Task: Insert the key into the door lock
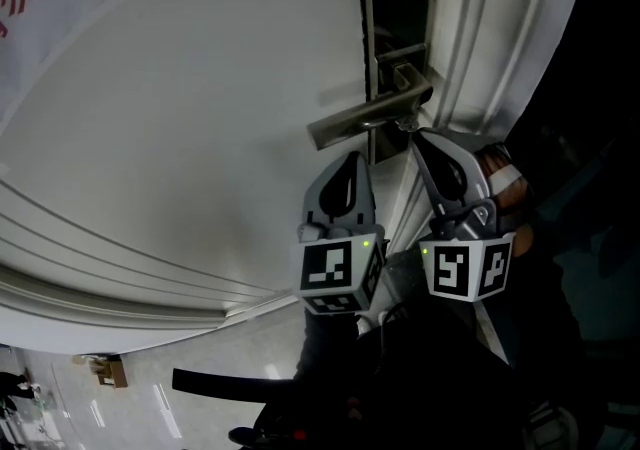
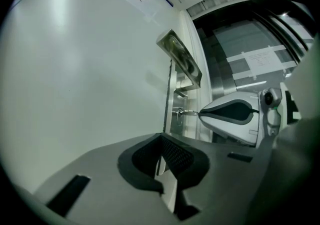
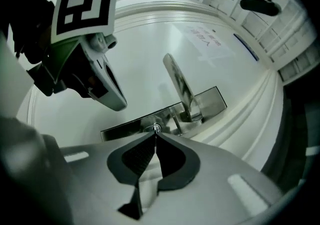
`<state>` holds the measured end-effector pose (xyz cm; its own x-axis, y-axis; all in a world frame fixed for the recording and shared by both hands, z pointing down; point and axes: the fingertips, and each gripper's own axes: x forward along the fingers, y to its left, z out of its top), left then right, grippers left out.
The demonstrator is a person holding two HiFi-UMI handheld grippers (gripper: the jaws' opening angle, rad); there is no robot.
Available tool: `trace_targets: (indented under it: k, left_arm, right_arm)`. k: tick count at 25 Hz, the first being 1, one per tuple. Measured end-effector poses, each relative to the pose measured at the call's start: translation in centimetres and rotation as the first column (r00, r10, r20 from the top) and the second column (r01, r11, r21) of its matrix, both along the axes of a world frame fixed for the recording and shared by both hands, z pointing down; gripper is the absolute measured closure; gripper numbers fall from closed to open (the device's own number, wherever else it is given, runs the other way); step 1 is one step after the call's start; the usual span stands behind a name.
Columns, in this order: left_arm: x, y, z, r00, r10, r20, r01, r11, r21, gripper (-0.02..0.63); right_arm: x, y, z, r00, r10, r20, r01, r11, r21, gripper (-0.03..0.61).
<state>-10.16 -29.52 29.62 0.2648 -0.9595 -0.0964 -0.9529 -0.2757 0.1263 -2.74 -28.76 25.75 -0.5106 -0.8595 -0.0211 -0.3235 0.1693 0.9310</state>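
Right gripper view: we saw the right gripper (image 3: 154, 135) clamped on the key (image 3: 155, 140), its blade pointing straight ahead with the tip at the keyhole (image 3: 156, 129), while the left gripper (image 2: 162, 139), closed on nothing, was off to the side.

I count one door (image 1: 180, 118), one handle (image 1: 365, 120), one lock plate (image 1: 395, 8), one key (image 2: 190, 112), and two grippers: my left gripper (image 1: 352, 158) and right gripper (image 1: 418, 135).

Key (image 2: 188, 112) at lock (image 3: 156, 128), under handle (image 1: 365, 118); left gripper (image 1: 352, 162) beside right gripper (image 1: 418, 136).
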Motion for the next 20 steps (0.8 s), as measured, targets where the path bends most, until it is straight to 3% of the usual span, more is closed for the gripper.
trace_targets:
  k: [3, 6, 10, 12, 14, 16, 20]
  left_arm:
    - [0.0, 0.4, -0.3, 0.999, -0.015, -0.039, 0.014, 1.0, -0.026, 0.612]
    - [0.1, 0.6, -0.5, 1.0, -0.014, -0.02, 0.013, 1.0, -0.022, 0.613]
    - [0.5, 0.8, -0.2, 1.0, -0.016, 0.018, 0.016, 1.0, -0.016, 0.612]
    - [0.6, 0.9, -0.2, 0.999, -0.024, 0.032, 0.025, 1.0, -0.012, 0.612]
    - [0.8, 1.0, -0.4, 0.999, -0.028, 0.047, 0.028, 1.0, -0.009, 0.612]
    - [1.0, 1.1, -0.4, 0.998, -0.022, 0.051, 0.022, 1.0, -0.001, 0.612]
    - [1.2, 1.1, -0.4, 0.999, -0.022, 0.044, 0.022, 1.0, -0.003, 0.612]
  right_arm:
    - [0.8, 0.8, -1.1, 0.988, -0.052, 0.143, 0.06, 0.997, -0.054, 0.566]
    - [2.0, 0.6, -2.8, 0.921, -0.06, 0.385, 0.104, 0.99, -0.095, 0.575]
    - [3.6, -0.2, -3.3, 0.729, 0.036, 0.684, 0.161, 0.962, -0.222, 0.577]
    - [4.0, -0.4, -3.1, 0.631, 0.075, 0.772, 0.213, 0.941, -0.265, 0.577]
    - [4.1, -0.6, -2.8, 0.561, 0.088, 0.823, 0.266, 0.923, -0.28, 0.577]
    - [4.1, -0.5, -2.6, 0.528, 0.094, 0.844, 0.296, 0.911, -0.287, 0.578]
    - [3.9, -0.4, -2.3, 0.542, 0.099, 0.835, 0.292, 0.909, -0.298, 0.578]
